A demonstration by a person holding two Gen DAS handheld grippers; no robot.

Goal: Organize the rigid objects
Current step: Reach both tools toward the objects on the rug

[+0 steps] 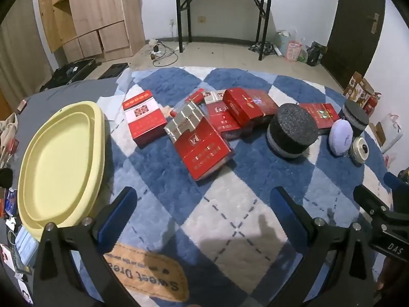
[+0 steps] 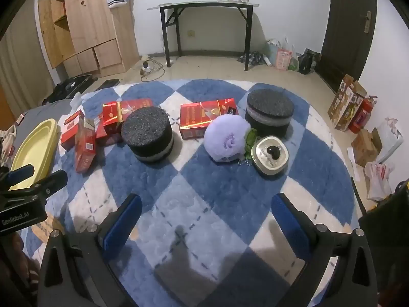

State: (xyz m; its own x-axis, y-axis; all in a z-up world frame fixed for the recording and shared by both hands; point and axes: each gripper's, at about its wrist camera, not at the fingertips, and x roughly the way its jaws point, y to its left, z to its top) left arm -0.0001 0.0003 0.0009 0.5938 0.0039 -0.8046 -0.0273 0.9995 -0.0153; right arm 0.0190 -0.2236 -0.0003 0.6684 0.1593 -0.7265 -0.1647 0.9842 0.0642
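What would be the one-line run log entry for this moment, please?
left gripper: open, empty | right gripper: open, empty | red cigarette packs: on rug | yellow tray: empty

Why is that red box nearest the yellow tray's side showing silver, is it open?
Open. The red box has its lid flipped back, showing silver foil at its top end.

Dim indoor light, cool cast. We see soft shadows on the rug [image 2: 179,253] near us, glare on red packs [image 1: 251,103]. Strong fisheye bending and dark vignette at corners; far wall slightly soft.
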